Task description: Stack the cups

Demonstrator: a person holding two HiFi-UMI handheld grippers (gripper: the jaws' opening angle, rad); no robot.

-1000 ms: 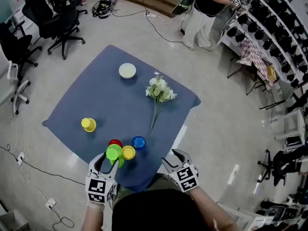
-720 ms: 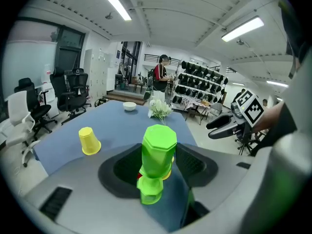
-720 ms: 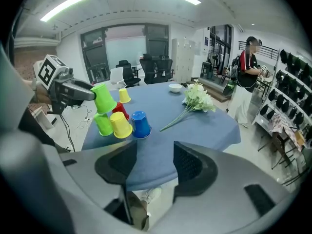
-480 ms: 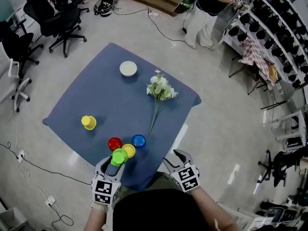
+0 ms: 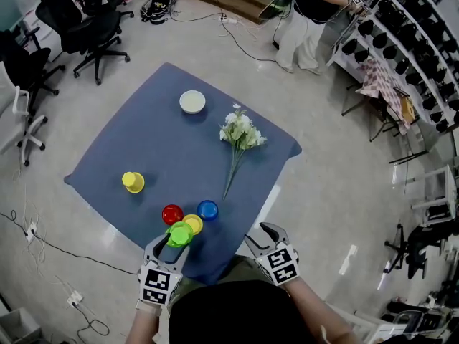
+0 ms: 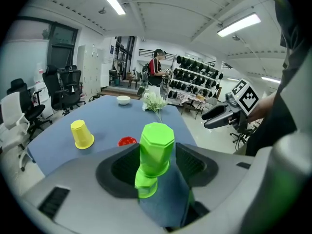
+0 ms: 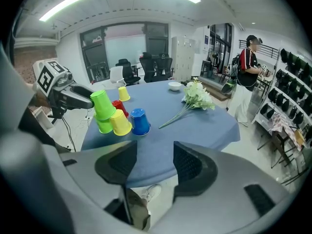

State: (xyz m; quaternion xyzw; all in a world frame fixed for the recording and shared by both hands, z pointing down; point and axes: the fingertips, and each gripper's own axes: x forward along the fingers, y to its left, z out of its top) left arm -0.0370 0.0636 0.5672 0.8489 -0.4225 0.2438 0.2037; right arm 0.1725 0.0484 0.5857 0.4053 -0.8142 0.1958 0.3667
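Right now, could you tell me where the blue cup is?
In the head view, the blue cup stands upside down near the front edge of the table, right of a yellow cup and below the flower stem.

- Surface (image 5: 179, 156): plain slate-blue cloth.
- Held cup (image 6: 156, 147): bright green; the lower cup (image 6: 145, 186) beneath it seems the same green.
- Near edge: yellow cup (image 5: 192, 224), red cup (image 5: 172, 214), blue cup (image 5: 207, 209).
- Left-edge cup (image 5: 133, 182): yellow.
- Bowl (image 5: 192, 102): off-white.
- Flowers (image 5: 239, 132): white, green stems.
- Left gripper (image 5: 171, 242), right gripper (image 5: 259, 233): black-and-white square markers.
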